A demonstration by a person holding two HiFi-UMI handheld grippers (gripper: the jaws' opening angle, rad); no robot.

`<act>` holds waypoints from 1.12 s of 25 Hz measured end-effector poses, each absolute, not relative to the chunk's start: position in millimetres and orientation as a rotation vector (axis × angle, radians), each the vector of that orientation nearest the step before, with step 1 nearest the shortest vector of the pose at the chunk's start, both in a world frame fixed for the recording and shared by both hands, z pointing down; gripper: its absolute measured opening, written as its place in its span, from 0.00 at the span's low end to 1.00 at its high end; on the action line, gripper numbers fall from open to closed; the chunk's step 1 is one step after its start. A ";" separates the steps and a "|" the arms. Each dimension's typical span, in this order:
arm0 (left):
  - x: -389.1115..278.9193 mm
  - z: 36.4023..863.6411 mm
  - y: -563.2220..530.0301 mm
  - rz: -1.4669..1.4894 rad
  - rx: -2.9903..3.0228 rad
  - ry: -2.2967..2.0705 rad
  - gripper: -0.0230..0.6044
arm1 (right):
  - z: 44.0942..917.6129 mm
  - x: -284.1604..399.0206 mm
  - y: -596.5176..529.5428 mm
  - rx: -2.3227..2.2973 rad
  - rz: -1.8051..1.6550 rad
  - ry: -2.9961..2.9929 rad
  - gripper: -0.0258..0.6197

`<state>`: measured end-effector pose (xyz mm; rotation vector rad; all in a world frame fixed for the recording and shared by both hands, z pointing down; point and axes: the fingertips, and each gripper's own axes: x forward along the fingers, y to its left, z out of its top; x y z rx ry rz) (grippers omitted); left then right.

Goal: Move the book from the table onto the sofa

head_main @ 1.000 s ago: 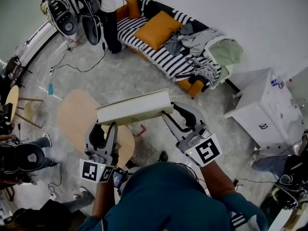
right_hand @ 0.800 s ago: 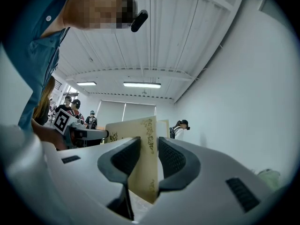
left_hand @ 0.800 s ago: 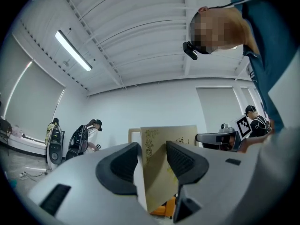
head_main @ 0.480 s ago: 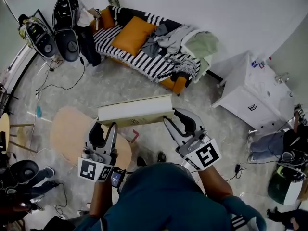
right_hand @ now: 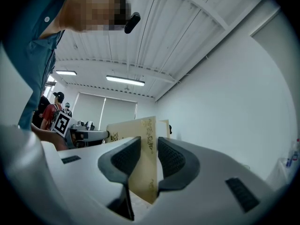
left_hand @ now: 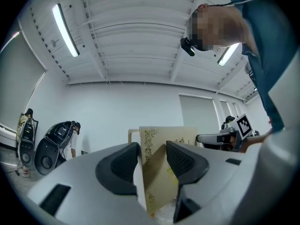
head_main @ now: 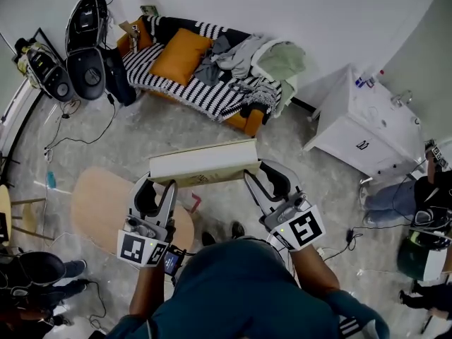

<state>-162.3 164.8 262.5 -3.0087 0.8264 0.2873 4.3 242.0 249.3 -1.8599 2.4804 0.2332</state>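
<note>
A cream book with gold ornament (head_main: 205, 162) hangs level in the air, carried by its two ends. My left gripper (head_main: 164, 183) is shut on its left end, and my right gripper (head_main: 251, 174) is shut on its right end. In the left gripper view the book (left_hand: 161, 172) stands between the dark pads (left_hand: 121, 165), which press on both covers. The right gripper view shows the book (right_hand: 142, 144) clamped the same way. The striped sofa (head_main: 185, 90) lies ahead at the wall, some way beyond the book. The round wooden table (head_main: 99, 203) is below and to the left.
The sofa carries an orange cushion (head_main: 180, 54) and a heap of clothes (head_main: 247, 66). A white cabinet (head_main: 360, 136) stands to the right. Black equipment cases (head_main: 81, 55) and cables lie left of the sofa. People sit at both floor edges.
The head view has swung, so the sofa and cabinet have slid left in the picture. The book stays held between both grippers, carried slightly to the right.
</note>
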 end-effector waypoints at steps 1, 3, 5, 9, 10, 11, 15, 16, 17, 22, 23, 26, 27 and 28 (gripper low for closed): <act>-162.2 262.6 164.7 0.289 -3.012 0.823 0.33 | 249.0 3.8 242.6 -1.863 0.231 2.478 0.23; -162.4 262.2 163.7 0.290 -3.015 0.823 0.33 | 248.4 3.4 242.7 -1.871 0.232 2.475 0.23; -162.6 262.7 162.5 0.289 -3.020 0.819 0.33 | 247.7 2.6 241.4 -1.875 0.224 2.475 0.23; -162.7 265.5 159.9 0.292 -3.029 0.815 0.33 | 250.6 2.6 239.7 -1.879 0.228 2.475 0.23; -163.2 265.9 159.0 0.293 -3.030 0.814 0.33 | 250.9 2.3 238.6 -1.882 0.227 2.476 0.23; -164.0 266.2 157.7 0.296 -3.030 0.813 0.33 | 250.8 1.5 237.3 -1.886 0.226 2.478 0.23; -168.7 264.8 150.6 0.308 -3.028 0.804 0.33 | 248.5 -3.4 230.4 -1.892 0.234 2.478 0.23; -169.7 264.3 149.0 0.311 -3.028 0.800 0.33 | 247.7 -4.9 229.0 -1.892 0.235 2.476 0.23; -170.5 264.1 147.6 0.315 -3.030 0.796 0.33 | 247.1 -6.2 228.0 -1.894 0.236 2.474 0.23; -161.0 268.1 141.3 0.311 -3.033 0.760 0.33 | 248.7 2.8 223.4 -1.908 0.259 2.463 0.23; -155.9 270.2 139.2 0.303 -3.038 0.756 0.33 | 249.7 7.7 221.9 -1.910 0.260 2.459 0.23; -139.1 273.1 129.2 0.289 -3.042 0.763 0.33 | 252.8 24.5 212.4 -1.897 0.240 2.454 0.23; -131.8 273.3 123.9 0.285 -3.040 0.772 0.33 | 254.5 32.2 206.7 -1.893 0.236 2.456 0.23; -124.1 273.7 118.7 0.282 -3.039 0.786 0.33 | 255.9 40.2 200.1 -1.885 0.226 2.463 0.23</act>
